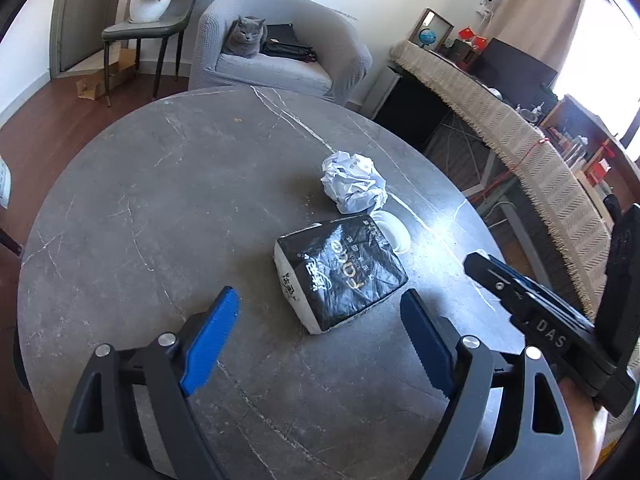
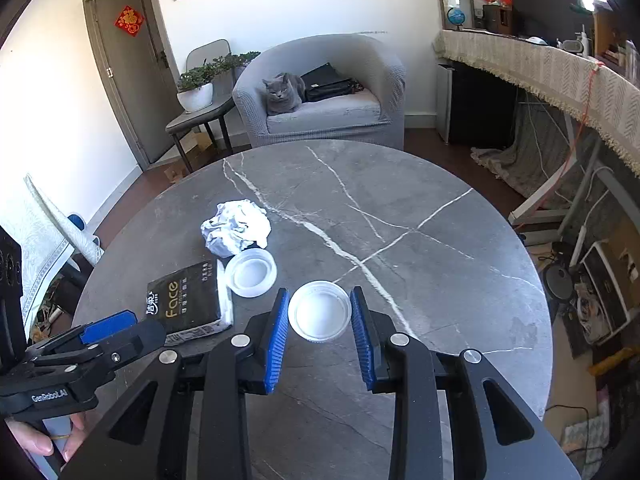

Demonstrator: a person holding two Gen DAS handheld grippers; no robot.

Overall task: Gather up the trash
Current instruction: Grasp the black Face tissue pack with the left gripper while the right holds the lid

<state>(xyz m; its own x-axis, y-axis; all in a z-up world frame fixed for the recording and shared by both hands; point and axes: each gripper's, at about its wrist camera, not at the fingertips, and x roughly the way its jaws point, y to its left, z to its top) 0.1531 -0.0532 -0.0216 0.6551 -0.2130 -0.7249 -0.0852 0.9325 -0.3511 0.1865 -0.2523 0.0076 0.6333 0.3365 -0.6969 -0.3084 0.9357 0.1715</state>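
A round grey marble table (image 1: 140,220) (image 2: 440,260) holds a crumpled white paper ball (image 1: 354,182) (image 2: 236,226), a black tissue pack (image 1: 340,274) (image 2: 186,300) and two white plastic lids. One lid (image 2: 251,272) lies beside the pack, half hidden behind it in the left wrist view (image 1: 396,234). My right gripper (image 2: 320,320) is shut on the other lid (image 2: 320,316), its blue pads touching both sides. My left gripper (image 1: 320,312) is open and empty, just in front of the tissue pack.
A grey cat (image 1: 244,38) (image 2: 282,92) sits in a grey armchair (image 2: 320,92) beyond the table's far edge. A chair with a potted plant (image 2: 196,88) stands to its left. A cloth-covered counter (image 2: 560,76) runs along the right.
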